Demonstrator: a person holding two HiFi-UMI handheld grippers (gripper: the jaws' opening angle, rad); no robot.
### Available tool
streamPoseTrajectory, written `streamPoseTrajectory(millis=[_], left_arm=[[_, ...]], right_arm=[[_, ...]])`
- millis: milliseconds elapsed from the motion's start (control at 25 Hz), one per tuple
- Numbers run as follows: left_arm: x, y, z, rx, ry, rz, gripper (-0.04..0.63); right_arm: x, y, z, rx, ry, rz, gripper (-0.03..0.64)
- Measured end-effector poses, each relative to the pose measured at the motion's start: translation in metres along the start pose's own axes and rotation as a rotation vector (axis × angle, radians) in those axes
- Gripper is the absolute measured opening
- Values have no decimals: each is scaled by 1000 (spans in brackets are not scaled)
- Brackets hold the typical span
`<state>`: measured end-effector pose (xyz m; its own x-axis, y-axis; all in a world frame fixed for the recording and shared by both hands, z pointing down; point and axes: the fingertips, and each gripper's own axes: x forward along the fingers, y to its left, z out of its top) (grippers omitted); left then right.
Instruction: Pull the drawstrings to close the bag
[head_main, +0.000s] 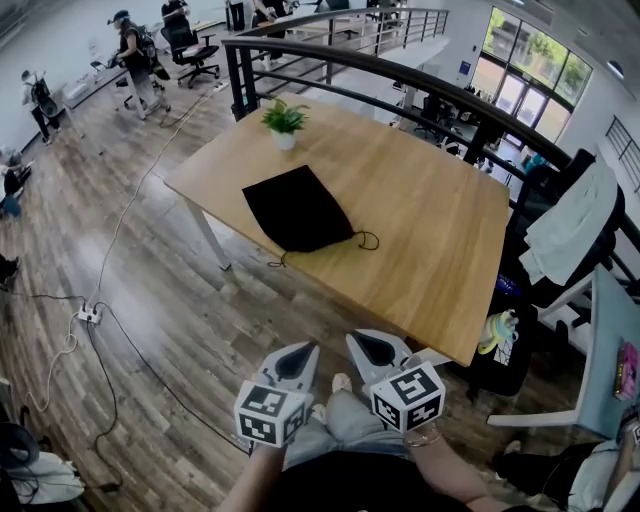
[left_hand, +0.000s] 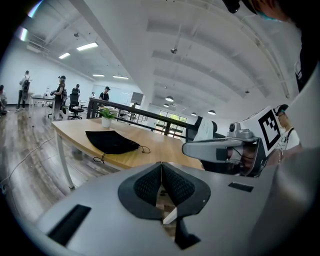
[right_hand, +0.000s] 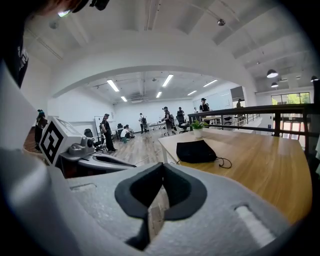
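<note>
A black drawstring bag (head_main: 297, 208) lies flat on the wooden table (head_main: 420, 230), its mouth toward the near edge. One cord (head_main: 367, 240) loops out at its right corner and another cord end (head_main: 278, 262) hangs by the table's front edge. The bag also shows in the left gripper view (left_hand: 111, 141) and the right gripper view (right_hand: 196, 151). My left gripper (head_main: 299, 362) and right gripper (head_main: 374, 348) are held side by side near my body, well short of the table. Both are shut with nothing between the jaws.
A small potted plant (head_main: 284, 123) stands at the table's far corner. A black railing (head_main: 400, 85) runs behind the table. Several people and office chairs are at the far left. A cable and power strip (head_main: 90, 314) lie on the wood floor.
</note>
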<state>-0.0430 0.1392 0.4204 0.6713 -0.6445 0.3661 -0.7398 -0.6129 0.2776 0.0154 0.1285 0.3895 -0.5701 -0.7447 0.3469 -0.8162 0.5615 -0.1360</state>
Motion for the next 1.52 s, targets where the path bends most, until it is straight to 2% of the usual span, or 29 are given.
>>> streamPoseTrajectory(millis=[320,720,1080,1520], left_arm=[[14,30,0,-51,27,33,17],[63,73,44,-48,1,75,17],[106,121,86,-50,-23,145,17],[156,145,100,-83,0,180,18]], right_arm=[[36,-7,-7,7,60,45,0],[95,-66,36,-7,16,68,0],[156,-98,73,-67,10,169,0],[188,-150,79,-52,49,208,0]])
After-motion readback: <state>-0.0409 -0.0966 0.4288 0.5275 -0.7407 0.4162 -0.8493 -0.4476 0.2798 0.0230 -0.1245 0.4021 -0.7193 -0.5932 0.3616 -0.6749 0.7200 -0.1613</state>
